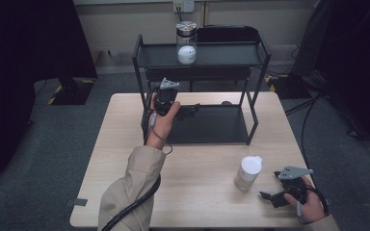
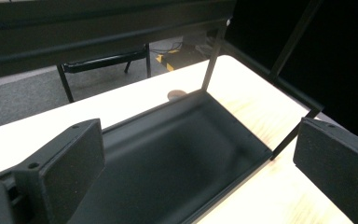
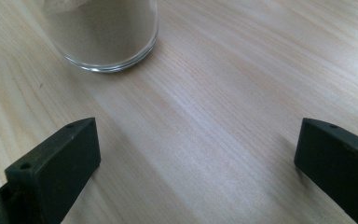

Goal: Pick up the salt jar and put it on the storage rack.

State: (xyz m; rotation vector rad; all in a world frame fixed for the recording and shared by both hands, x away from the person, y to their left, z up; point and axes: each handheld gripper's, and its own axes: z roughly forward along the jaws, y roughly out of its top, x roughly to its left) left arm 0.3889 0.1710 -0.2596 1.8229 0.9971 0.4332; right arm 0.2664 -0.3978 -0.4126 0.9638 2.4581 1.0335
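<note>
Glass jar (image 3: 101, 35), perhaps brown powder inside

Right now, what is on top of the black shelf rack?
On the rack's top shelf stands one clear jar with a metal lid, white at the bottom. Behind it lies a dark flat thing; what it is cannot be told.

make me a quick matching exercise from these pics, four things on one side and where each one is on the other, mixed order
Things:
1. jar with white lid
2. jar with metal lid
3. left gripper
4. right gripper

Places:
a. top shelf of the black rack
b. over the rack's bottom shelf, open
c. on the table, front right
d. low over the table, just right of a jar, open

Pairs: 1-c, 2-a, 3-b, 4-d
</note>
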